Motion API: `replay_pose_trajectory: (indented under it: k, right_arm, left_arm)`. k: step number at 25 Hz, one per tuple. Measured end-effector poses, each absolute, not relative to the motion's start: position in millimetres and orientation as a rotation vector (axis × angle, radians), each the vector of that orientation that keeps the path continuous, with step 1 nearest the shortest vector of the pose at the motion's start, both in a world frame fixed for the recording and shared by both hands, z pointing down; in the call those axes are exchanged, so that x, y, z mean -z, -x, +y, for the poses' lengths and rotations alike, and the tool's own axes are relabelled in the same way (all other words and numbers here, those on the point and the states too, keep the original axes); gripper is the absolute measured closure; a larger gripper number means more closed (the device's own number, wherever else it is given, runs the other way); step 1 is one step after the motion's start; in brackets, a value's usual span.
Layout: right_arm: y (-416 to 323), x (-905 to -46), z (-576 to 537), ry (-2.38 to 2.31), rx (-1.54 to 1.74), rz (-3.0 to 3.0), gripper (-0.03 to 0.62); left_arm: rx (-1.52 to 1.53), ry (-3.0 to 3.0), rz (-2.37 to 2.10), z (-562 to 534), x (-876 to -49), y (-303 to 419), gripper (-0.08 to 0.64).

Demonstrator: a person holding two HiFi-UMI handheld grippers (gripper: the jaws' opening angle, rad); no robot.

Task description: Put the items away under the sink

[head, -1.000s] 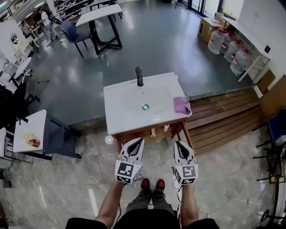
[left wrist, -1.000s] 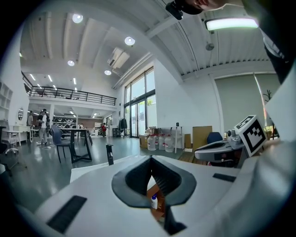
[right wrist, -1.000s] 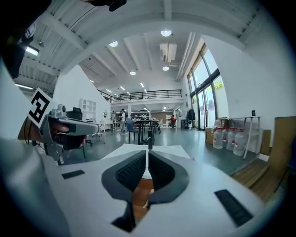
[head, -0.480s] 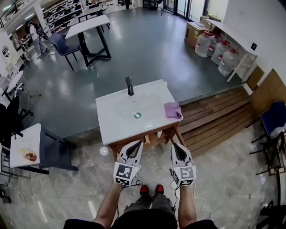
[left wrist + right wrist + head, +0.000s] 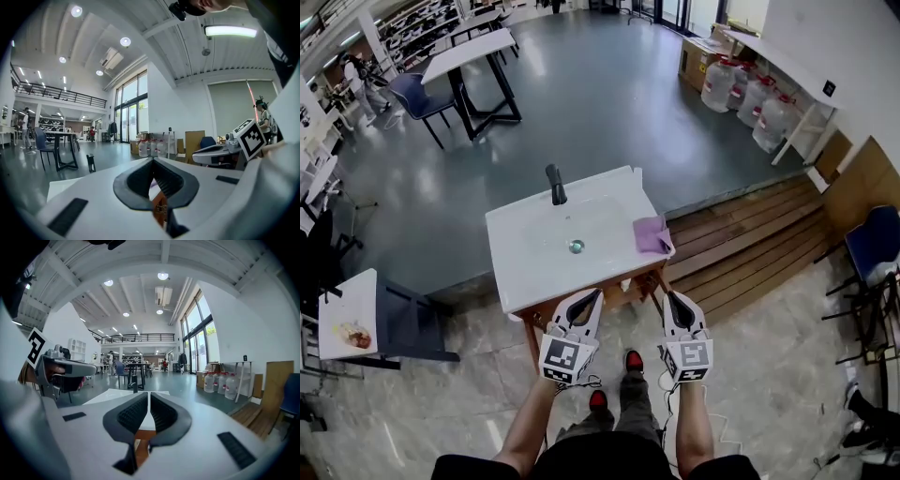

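From above, the head view looks steeply down on the sink (image 5: 516, 272) at twelve o'clock, which both gripper views face nearly level, closer.

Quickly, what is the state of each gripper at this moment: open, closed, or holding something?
Left gripper: closed, nothing between its jaws.
Right gripper: closed, nothing between its jaws.
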State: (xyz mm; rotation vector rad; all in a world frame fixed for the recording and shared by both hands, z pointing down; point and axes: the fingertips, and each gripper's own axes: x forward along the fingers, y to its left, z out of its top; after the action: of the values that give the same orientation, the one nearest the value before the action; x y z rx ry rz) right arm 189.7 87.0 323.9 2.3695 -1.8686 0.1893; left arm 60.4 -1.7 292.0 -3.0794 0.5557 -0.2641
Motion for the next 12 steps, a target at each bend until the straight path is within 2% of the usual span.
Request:
replay_pose_trajectory:
  k: [12]
  right_arm:
    - [-285.2, -363.2, 18.2, -2.267, -0.287, -1.928, 0.551]
  left_arm:
    - [0.379, 3.095, 0.652, -52.2, -321.8, -151.8, 0.554]
